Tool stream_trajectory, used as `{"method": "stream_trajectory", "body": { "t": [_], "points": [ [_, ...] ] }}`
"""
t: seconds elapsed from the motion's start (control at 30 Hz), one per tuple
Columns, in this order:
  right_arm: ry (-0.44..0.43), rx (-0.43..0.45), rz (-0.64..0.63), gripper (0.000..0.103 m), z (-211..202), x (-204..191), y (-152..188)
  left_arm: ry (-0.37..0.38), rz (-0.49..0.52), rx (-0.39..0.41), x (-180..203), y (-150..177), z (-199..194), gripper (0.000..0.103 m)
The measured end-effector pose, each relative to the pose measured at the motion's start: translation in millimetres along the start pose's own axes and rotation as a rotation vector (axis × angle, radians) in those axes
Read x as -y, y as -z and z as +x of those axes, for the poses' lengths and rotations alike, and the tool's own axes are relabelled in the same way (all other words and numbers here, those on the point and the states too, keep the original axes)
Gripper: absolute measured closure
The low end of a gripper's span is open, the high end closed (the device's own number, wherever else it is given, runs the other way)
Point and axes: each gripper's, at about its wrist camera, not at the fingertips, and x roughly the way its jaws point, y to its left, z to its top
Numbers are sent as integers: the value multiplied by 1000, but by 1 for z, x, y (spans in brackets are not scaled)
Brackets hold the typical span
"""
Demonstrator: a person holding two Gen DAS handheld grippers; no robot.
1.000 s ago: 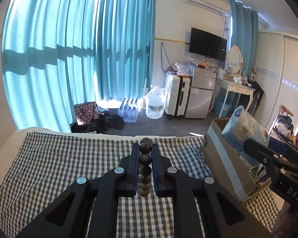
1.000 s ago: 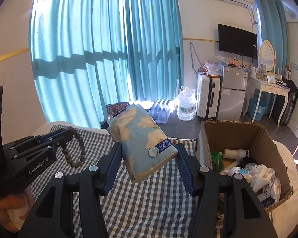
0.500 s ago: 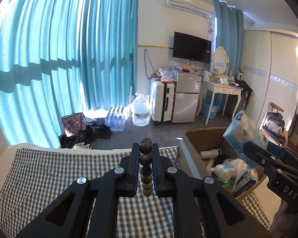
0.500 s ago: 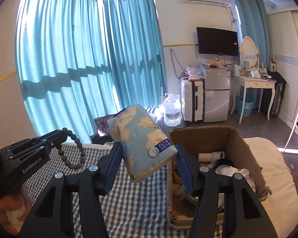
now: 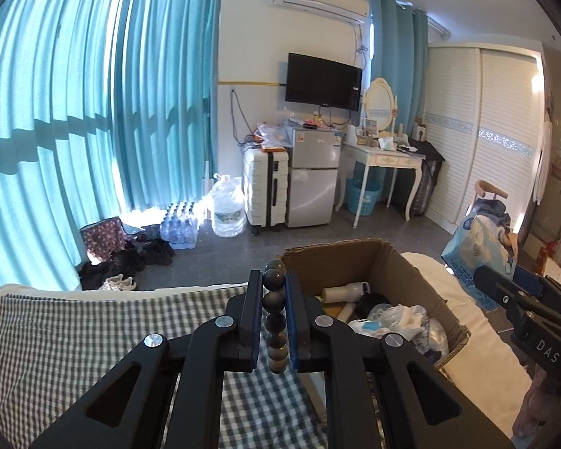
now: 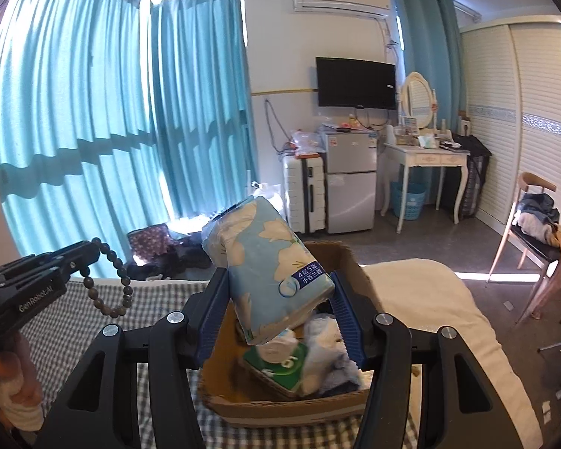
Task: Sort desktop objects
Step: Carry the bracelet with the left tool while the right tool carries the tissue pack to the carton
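Pinching a string of dark round beads (image 5: 274, 318) between nearly closed jaws, the left gripper (image 5: 273, 321) holds the bracelet so that its loop hangs free to one side, while the right gripper (image 6: 276, 292) is clamped on a soft tissue pack (image 6: 265, 262), pale blue with cream leaf shapes and a dark label, tilted upward between its blue pads. Just ahead of and below both tools sits the open cardboard box (image 6: 280, 408) on the checked cloth (image 5: 93, 329), already holding a bottle, bags and packets. Both items are likely held above the box for dropping in.
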Motion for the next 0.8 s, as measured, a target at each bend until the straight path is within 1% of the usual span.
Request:
{"method": "stream_trajectory", "body": {
  "t": [0.13,0.27,0.4,0.57,0.67,0.8],
  "points": [
    [56,-17,0,49,5,20,3,30,16,-5,27,-4,17,92],
    [37,-36,29,49,16,35,7,59,32,-17,54,-5,35,92],
    [48,-68,37,49,33,46,15,85,44,-39,79,-6,60,92],
    [42,-126,66,49,58,62,26,125,36,-84,88,3,87,92],
    [58,-170,38,48,74,63,32,136,33,-122,89,15,104,92],
    [76,-226,4,48,97,61,43,131,19,-155,88,31,127,92]
  ]
}}
